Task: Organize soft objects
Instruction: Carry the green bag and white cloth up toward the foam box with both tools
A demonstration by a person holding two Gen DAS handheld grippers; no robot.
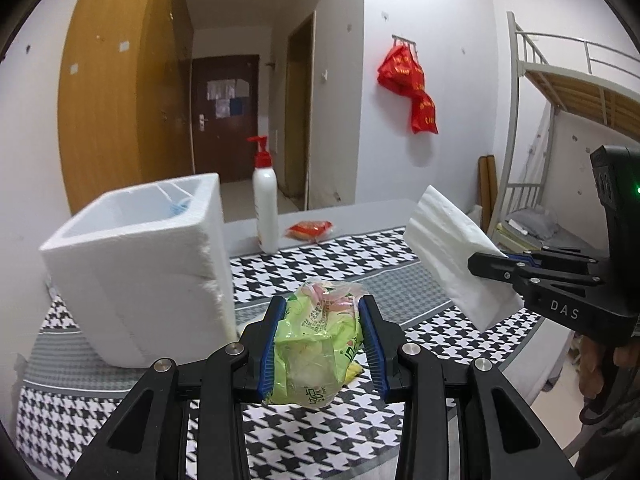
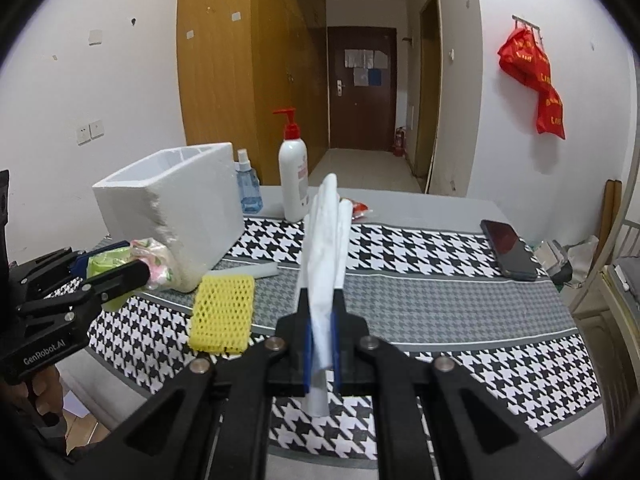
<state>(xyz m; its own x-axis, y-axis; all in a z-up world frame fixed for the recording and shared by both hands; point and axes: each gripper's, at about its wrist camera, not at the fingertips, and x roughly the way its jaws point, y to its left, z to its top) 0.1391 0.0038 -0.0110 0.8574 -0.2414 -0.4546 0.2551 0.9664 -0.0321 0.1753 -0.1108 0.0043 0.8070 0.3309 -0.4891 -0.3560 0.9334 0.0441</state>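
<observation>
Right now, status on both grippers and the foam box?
Left gripper shut on green plastic packet. Right gripper shut on folded white tissue. White foam box open-topped, nothing blocking it.

Left gripper [image 1: 324, 332] raised, pointing forward and somewhat down, blue-padded fingers [image 1: 272, 344] pressed against both sides of a green packet [image 1: 312, 344], partly spread. Right gripper [image 2: 320, 344] alongside at like height, tilted down the same way, fingers [image 2: 307, 344] clamped nearly together on folded white tissue [image 2: 324, 248] standing up between them. Fingers of a hand [image 1: 600, 368] wrapped round the right grip; left one likewise held low [image 2: 40, 392].
</observation>
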